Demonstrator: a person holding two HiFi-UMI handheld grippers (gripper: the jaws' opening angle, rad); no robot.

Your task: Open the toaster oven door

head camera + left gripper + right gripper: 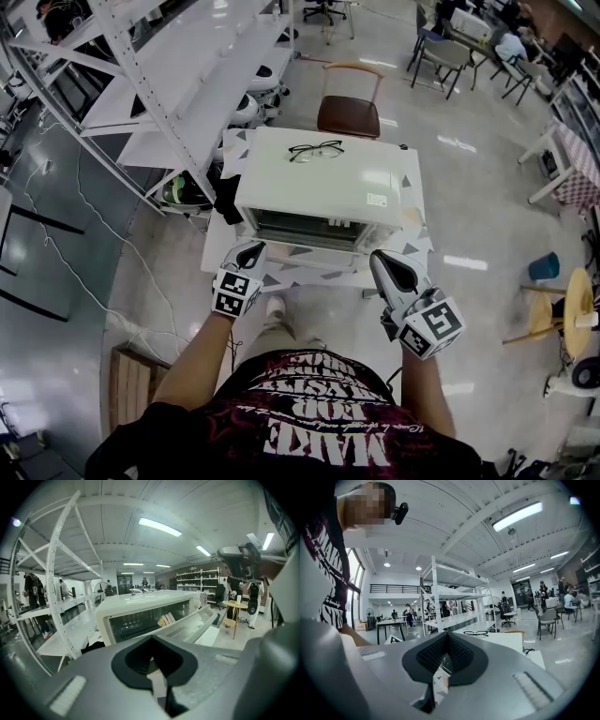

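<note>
The white box-shaped toaster oven (pixel 319 178) sits on a small white table (pixel 410 246) printed with grey triangles, and its door (pixel 305 251) is dropped forward. Black-framed glasses (pixel 315 149) lie on the oven's top. In front of the oven's door, the left gripper (pixel 253 248) and right gripper (pixel 382 259) hover near either corner, each with its jaws pressed together on nothing.

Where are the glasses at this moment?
In the head view the glasses lie on top of the white toaster oven, toward its far edge and near the middle, just short of the brown chair beyond it.
</note>
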